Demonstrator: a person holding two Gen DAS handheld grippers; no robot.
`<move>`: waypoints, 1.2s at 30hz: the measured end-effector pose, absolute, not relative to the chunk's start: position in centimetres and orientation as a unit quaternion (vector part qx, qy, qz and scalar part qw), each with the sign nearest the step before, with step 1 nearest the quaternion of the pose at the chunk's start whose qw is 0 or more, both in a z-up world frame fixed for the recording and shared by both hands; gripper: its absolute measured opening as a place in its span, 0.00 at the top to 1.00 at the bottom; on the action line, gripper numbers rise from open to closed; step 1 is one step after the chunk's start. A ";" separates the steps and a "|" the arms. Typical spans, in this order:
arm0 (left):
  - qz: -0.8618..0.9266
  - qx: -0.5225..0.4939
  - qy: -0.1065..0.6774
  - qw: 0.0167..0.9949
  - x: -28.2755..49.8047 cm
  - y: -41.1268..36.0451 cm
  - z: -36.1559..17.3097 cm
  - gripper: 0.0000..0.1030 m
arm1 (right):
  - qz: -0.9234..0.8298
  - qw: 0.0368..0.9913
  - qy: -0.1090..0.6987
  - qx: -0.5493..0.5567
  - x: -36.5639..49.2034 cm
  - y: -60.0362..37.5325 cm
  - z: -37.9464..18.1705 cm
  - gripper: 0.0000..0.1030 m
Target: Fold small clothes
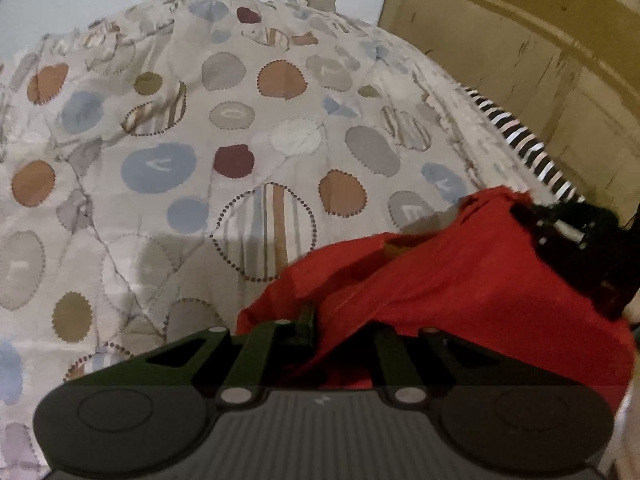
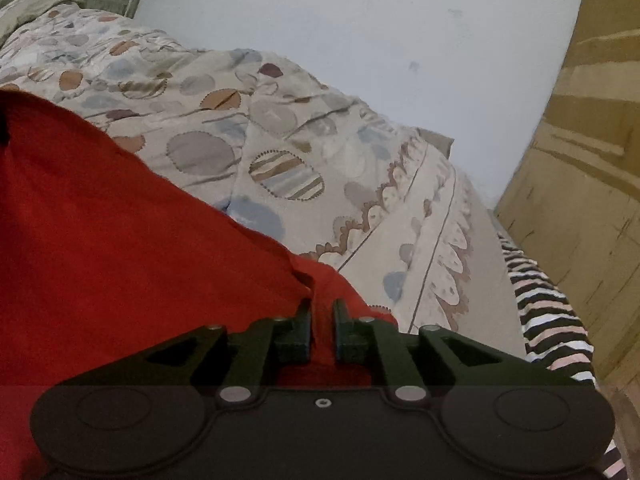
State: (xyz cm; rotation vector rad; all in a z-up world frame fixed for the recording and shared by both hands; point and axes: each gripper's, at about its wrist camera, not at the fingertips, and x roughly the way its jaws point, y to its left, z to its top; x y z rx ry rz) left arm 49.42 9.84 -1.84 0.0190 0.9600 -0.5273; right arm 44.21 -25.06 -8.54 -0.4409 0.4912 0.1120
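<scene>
**Inspector:** State the position of the garment.

**Assistant:** The red garment lies bunched at the near right of the bed, on the spotted bedspread, close to the striped cloth along the right edge. It is loose and rumpled, not yet a flat fold.

**Inspector:** The grippers?

**Assistant:** The right gripper has its jaws nearly closed, a narrow gap between them with a ridge of red fabric running through it. Whether the pads press on the cloth I cannot tell. The left gripper is half buried: red fabric drapes over its right finger, so I cannot tell what hold it has; it reads as almost closed.

**Inspector:** Step in hand?

**Assistant:** In my judgement, laying the garment down on the bed, both hands at one edge.

**Inspector:** Next requirement?

**Assistant:** Likely to let go cleanly, then spread the cloth flat toward the far left, where the bedspread is free, before any crease is made.
</scene>
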 end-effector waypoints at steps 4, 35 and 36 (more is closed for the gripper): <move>-0.247 -0.019 0.466 0.850 50.7 11.7 -1.5 0.59 | 0.056 0.944 0.239 -0.221 44.3 -25.0 -8.7 0.88; -0.068 -0.104 0.292 0.948 31.9 10.9 -3.4 0.24 | 0.015 0.959 0.208 -0.191 43.8 -26.1 -8.2 0.20; -0.069 -0.070 0.293 0.951 31.8 10.4 -3.5 0.34 | 0.020 0.958 0.214 -0.187 43.9 -26.2 -8.0 0.23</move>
